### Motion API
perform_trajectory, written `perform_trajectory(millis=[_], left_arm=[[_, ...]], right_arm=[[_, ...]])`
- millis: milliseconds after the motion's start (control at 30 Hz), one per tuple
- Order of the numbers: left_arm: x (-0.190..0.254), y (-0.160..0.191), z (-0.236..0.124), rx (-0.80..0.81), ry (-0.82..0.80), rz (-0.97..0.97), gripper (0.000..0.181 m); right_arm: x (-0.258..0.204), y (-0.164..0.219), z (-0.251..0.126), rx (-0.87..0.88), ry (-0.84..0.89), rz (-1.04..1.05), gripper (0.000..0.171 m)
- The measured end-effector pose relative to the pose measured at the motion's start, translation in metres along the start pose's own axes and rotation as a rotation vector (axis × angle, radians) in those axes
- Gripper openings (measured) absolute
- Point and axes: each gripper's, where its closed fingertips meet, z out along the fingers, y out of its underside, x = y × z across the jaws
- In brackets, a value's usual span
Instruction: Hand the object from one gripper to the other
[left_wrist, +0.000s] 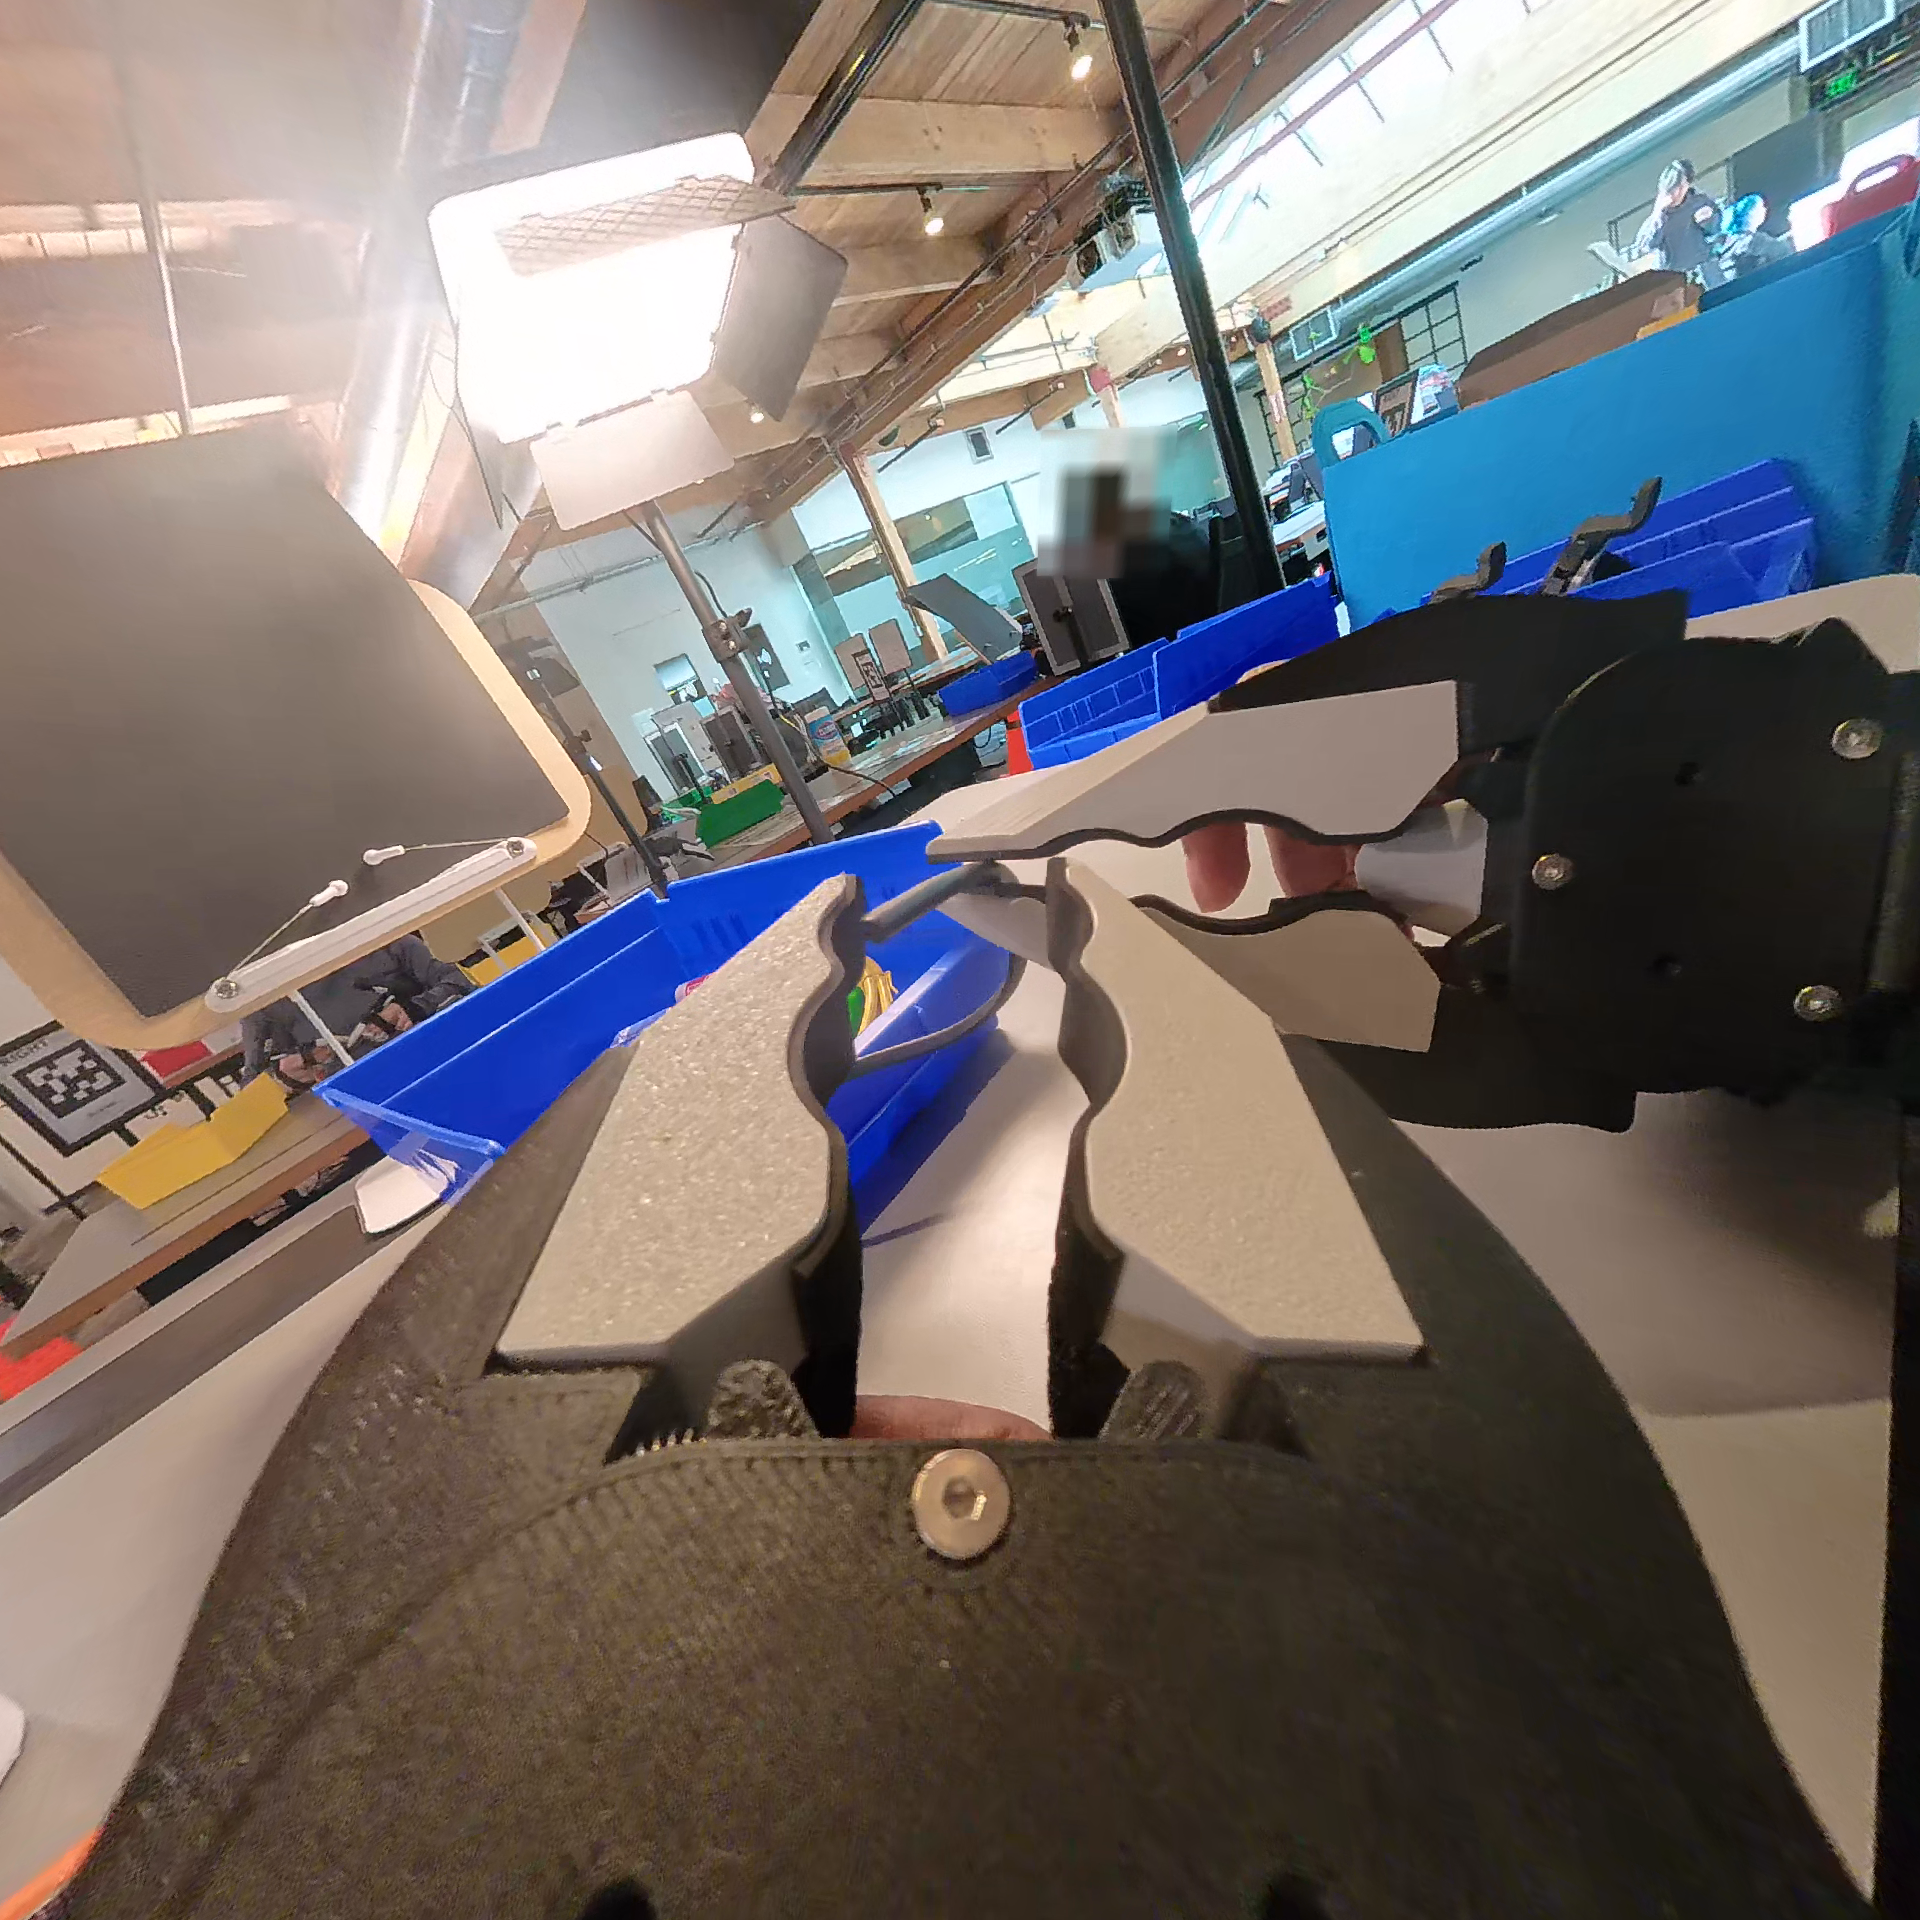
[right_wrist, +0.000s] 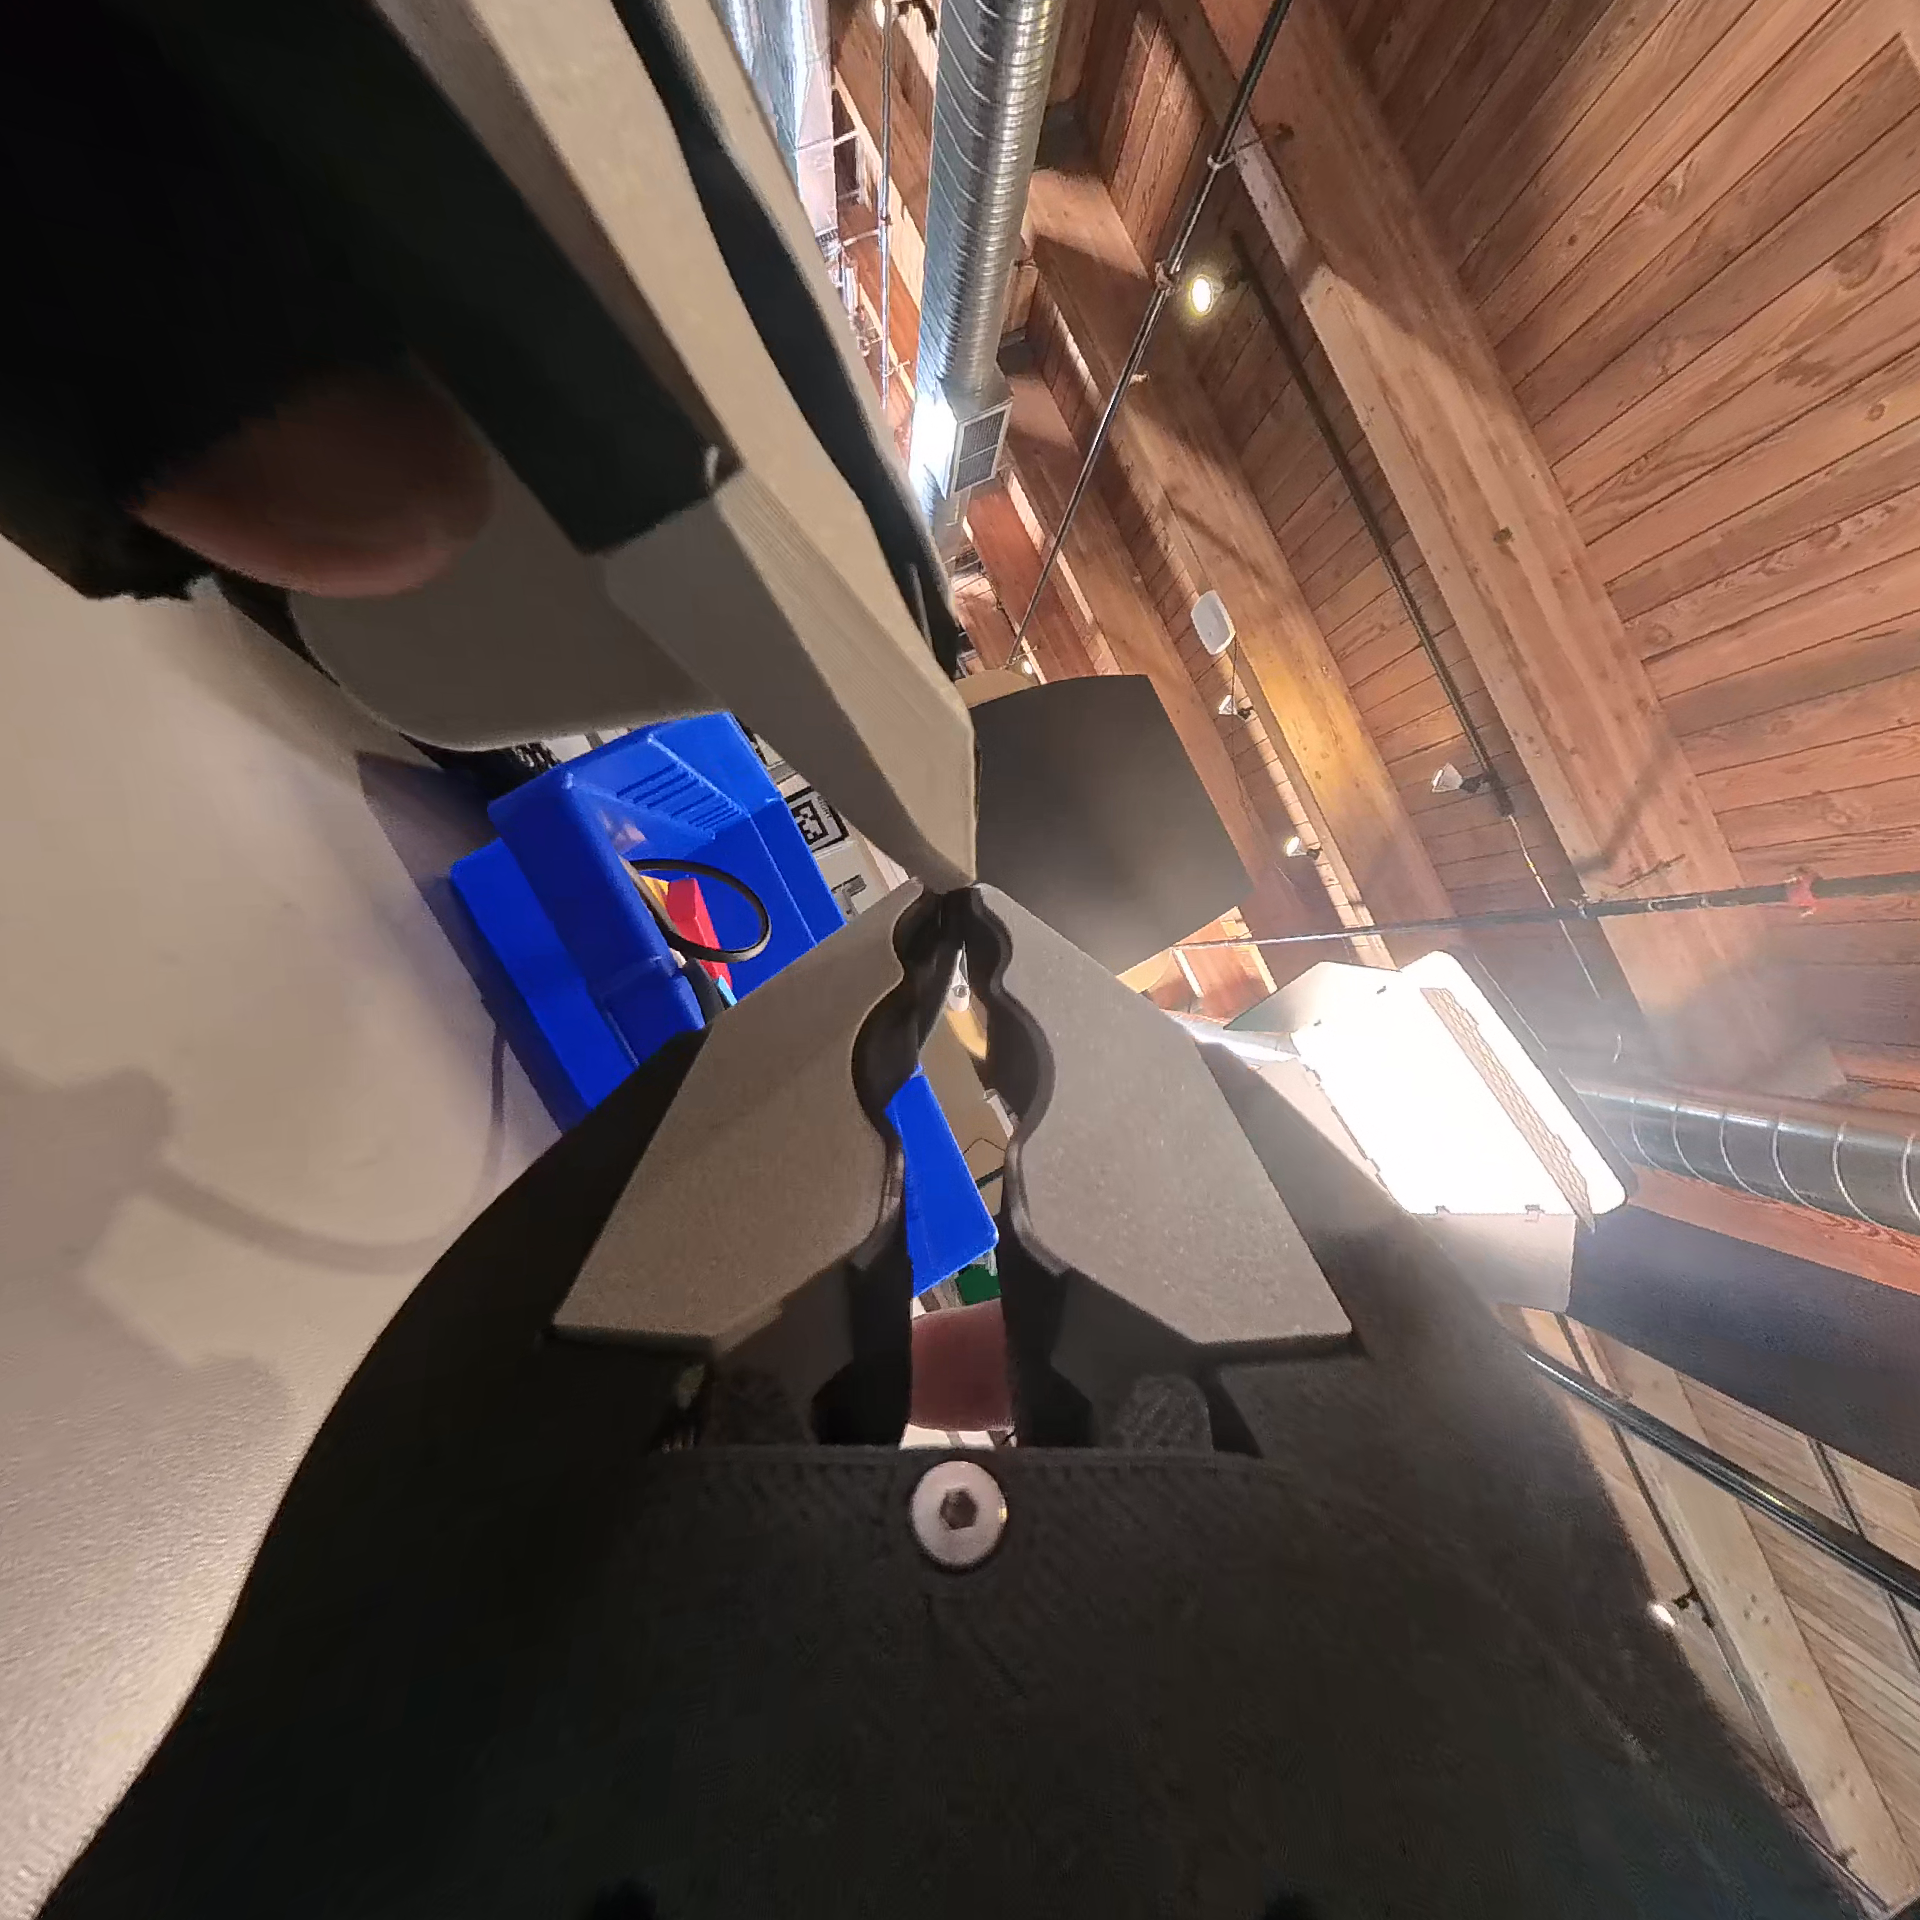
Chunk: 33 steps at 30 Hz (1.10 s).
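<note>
Here, two hand-held claws meet tip to tip above a pale desk (left_wrist: 1558, 1226), with a thin black loop, like a rubber band or cord ring, caught where they meet.

In the left wrist view, the left claw (left_wrist: 951, 904) has its grey fingers parted, a clear gap between them. The right claw (left_wrist: 997, 868) reaches in from the right, its fingers drawn nearly together at the tips. The black loop (left_wrist: 914, 902) runs from those tips across the gap of the left claw and hangs down in front of a blue bin (left_wrist: 540, 1049).

In the right wrist view, the right claw (right_wrist: 948, 906) is closed on the top of the black loop (right_wrist: 717, 914), which hangs in an oval over the blue bin (right_wrist: 540, 935). The left claw (right_wrist: 961, 862) comes in from above.

By my judgement the handover is about halfway: the right claw holds the loop and the left has yet to close on it. Closing, releasing and drawing apart remain.

Hard to make out: the loop's material, whether it touches the left fingers, and the bin's coloured contents. The person's hands show only as fingertips behind each claw.
</note>
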Motion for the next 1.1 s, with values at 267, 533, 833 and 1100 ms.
perform_trajectory(millis=[267,533,833,1100], left_arm=[[0.000,-0.004,-0.002,0.024,-0.072,0.027,0.025],[-0.007,-0.002,-0.003,0.021,-0.078,-0.042,0.020],[0.000,-0.004,-0.005,0.028,-0.039,-0.028,0.006],[-0.023,-0.010,-0.012,0.080,-0.093,-0.185,0.006]], right_arm=[[0.001,-0.002,0.000,0.009,0.006,-0.006,0.004],[0.000,-0.003,0.000,0.014,0.004,-0.009,0.004],[-0.002,-0.005,0.000,0.024,-0.005,-0.014,0.006],[-0.002,0.004,0.003,-0.031,-0.029,0.064,0.015]])
